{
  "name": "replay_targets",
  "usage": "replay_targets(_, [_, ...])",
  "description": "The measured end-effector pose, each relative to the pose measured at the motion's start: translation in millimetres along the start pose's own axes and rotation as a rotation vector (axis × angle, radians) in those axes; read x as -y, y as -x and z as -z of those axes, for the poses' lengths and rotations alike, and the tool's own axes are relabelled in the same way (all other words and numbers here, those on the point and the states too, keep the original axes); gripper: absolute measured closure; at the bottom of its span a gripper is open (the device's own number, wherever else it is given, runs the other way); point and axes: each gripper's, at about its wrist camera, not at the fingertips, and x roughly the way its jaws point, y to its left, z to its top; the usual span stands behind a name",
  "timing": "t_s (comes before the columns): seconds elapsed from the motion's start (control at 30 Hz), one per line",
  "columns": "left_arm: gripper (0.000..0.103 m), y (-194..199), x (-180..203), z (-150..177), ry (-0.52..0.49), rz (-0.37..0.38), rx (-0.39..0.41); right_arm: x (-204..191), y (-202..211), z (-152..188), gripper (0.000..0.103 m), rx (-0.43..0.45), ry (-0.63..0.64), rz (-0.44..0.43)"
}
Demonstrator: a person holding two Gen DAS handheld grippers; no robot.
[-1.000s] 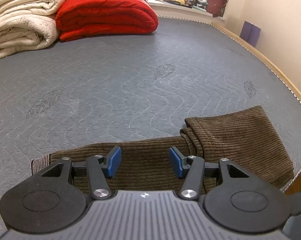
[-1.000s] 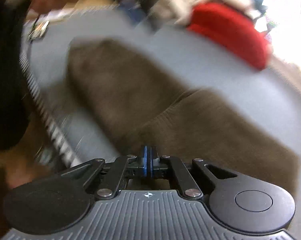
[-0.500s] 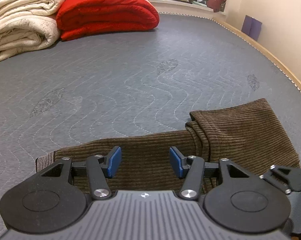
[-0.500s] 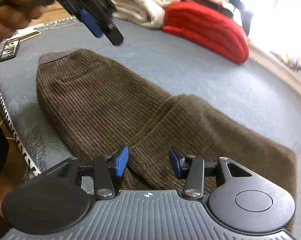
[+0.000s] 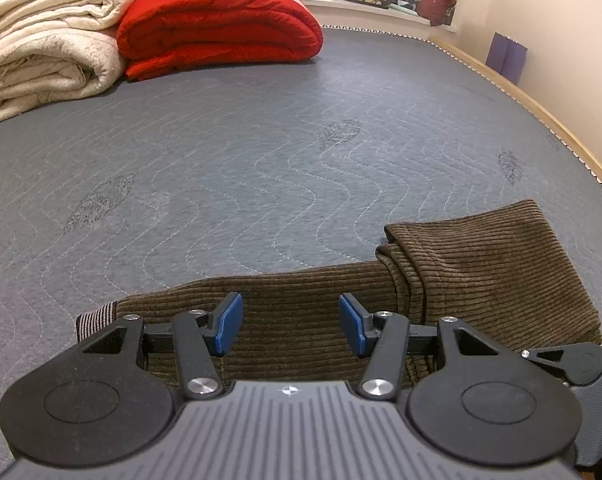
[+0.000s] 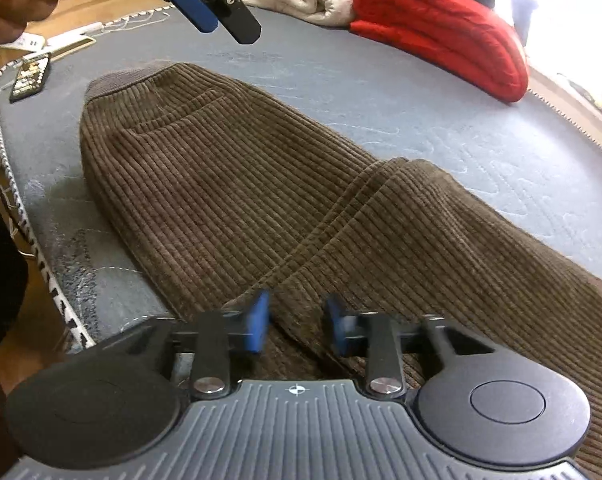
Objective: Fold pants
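One fold looks done: the brown pants (image 6: 285,200) are lying doubled near the front edge of the bed (image 5: 261,152), and more folding is waiting. Both the left gripper (image 5: 289,320) and right gripper (image 6: 297,324) are hanging wide apart, holding nothing, while blankets (image 5: 221,20) are sitting at the far edge.

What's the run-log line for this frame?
left gripper: open, over pants | right gripper: open, over pants fold | pants: folded on mattress
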Motion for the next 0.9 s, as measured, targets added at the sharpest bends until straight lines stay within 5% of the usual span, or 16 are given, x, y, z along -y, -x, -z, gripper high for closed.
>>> replay_targets(0.03, [0.044,0.4,-0.3,-0.5,0.002,0.001,0.002,2.6,4.7,-0.9,0.092,0.015,-0.011,-0.001])
replay_targets(0.23, [0.044,3.1,-0.5,0.9,-0.002,0.009,0.011,14.5,58.7,-6.5,0.093,0.184,-0.086,-0.04])
replay_targets(0.37, [0.044,2.3,2.8,0.4,-0.014,0.014,0.009,2.3,52.5,6.4,0.092,0.112,-0.028,-0.09])
replay_targets(0.5, [0.044,0.9,7.3,-0.1,-0.021,0.015,0.005,-9.7,31.1,11.2,0.082,0.054,0.037,-0.046])
replay_targets(0.63, [0.044,-0.5,8.3,-0.4,-0.033,0.017,0.006,-13.7,25.8,10.8,0.046,0.047,0.045,0.006])
replay_targets(0.9, [0.044,-0.4,6.5,-0.1,-0.026,0.012,0.004,-10.0,19.2,5.5,0.045,0.047,0.009,-0.031])
